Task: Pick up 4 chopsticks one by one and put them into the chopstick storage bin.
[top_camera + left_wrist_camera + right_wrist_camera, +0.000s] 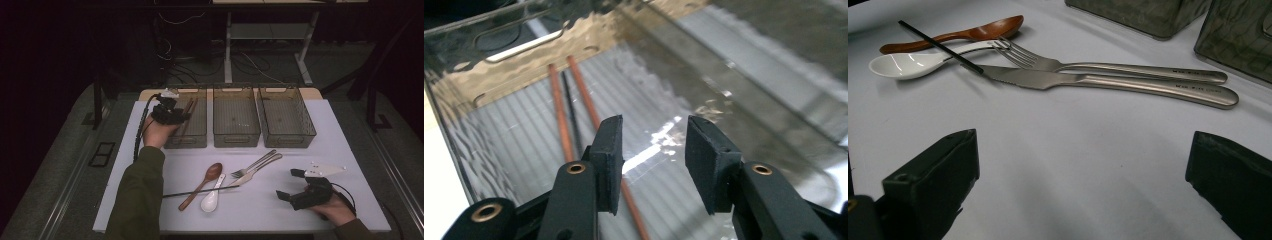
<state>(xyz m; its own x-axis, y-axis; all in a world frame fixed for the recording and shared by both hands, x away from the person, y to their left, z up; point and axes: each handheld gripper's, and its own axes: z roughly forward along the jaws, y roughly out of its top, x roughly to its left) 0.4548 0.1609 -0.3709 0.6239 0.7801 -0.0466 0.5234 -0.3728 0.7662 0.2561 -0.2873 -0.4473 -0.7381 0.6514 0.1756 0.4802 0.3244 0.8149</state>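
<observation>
The big white table (150, 210) holds three see-through plastic bins in a row, and the left bin (196, 131) is the one to watch. The left gripper (651, 150) hangs just over this bin with its jaws spread and nothing between them. Two thin brown wooden chopsticks (560, 110) lie flat inside the bin, side by side, with a thin black stick (570, 112) between them. I think the drop is done, so lift straight up and don't bump the bin wall. The right gripper (295, 184) rests well apart from the bin, jaws wide, near the silver metal fork (1108, 67) and silver metal knife (1108, 82).
</observation>
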